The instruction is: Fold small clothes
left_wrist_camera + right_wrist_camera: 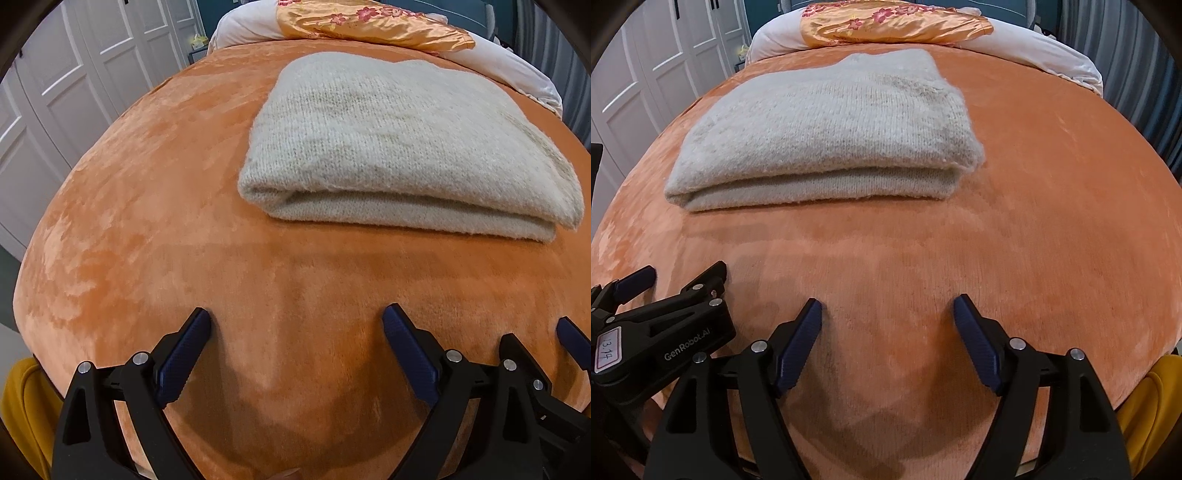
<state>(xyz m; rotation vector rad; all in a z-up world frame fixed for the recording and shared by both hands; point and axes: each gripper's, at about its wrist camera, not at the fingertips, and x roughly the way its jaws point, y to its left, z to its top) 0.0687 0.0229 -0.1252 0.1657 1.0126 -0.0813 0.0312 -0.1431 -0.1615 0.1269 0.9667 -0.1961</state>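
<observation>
I hold my left gripper [297, 321] and right gripper [888, 310] spread and empty over the orange plush bedspread [1034, 221], clear of the folded cream knitted sweater [827, 136], which looks finished.

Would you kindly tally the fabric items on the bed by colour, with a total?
Cream: 1, the folded knit sweater
Orange: 2, the plush blanket and the floral satin cloth
White: 1, the pillow
Total: 4
</observation>
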